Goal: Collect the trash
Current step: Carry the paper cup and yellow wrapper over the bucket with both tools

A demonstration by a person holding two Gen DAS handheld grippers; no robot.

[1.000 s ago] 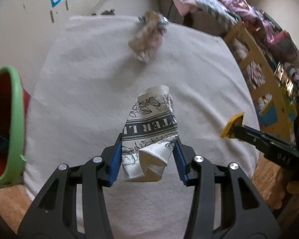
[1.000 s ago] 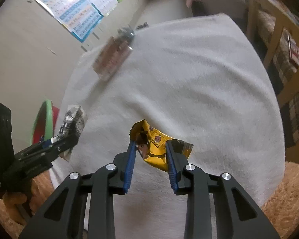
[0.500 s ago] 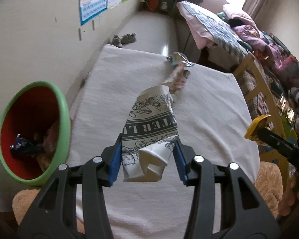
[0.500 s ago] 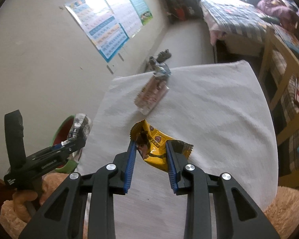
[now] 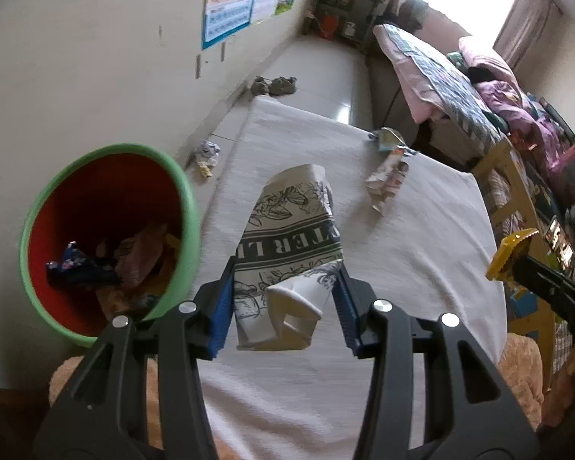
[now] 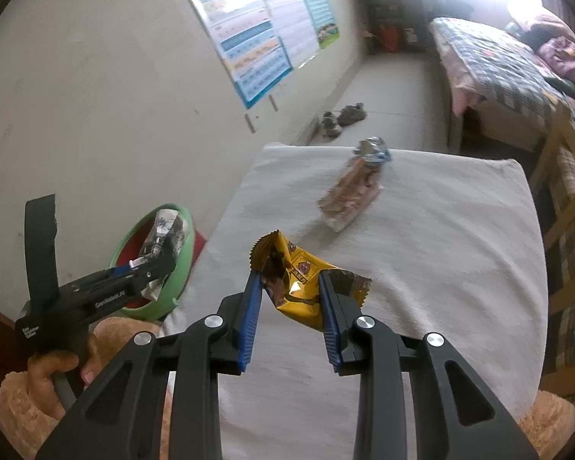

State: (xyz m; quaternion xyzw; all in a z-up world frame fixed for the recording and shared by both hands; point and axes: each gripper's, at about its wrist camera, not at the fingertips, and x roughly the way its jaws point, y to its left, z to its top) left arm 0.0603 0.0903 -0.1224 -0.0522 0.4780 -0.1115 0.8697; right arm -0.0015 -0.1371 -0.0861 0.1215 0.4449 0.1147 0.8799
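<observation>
My left gripper (image 5: pixel 285 291) is shut on a crushed paper cup (image 5: pixel 287 245) with black floral print, held above the white cloth near the green-rimmed red bin (image 5: pixel 107 237). My right gripper (image 6: pixel 291 295) is shut on a yellow snack wrapper (image 6: pixel 303 280) above the cloth. The bin (image 6: pixel 180 260) holds several wrappers. In the right wrist view the left gripper (image 6: pixel 149 264) and cup (image 6: pixel 168 230) are in front of the bin. A pale snack packet (image 5: pixel 387 180) and a crumpled foil wrapper (image 5: pixel 387 140) lie on the far part of the cloth; both show in the right wrist view, packet (image 6: pixel 349 199) and foil wrapper (image 6: pixel 372 149).
A white cloth (image 5: pixel 421 253) covers the low table (image 6: pixel 460 249). Crumpled trash (image 5: pixel 207 153) lies on the floor by the wall. A bed (image 6: pixel 498 65) and a wooden chair (image 5: pixel 517 191) stand to the right. Shoes (image 6: pixel 341 117) lie on the floor beyond.
Both grippers have risen and drawn back from the cloth with their loads. The left gripper has swung left toward the bin, which now looms larger.
</observation>
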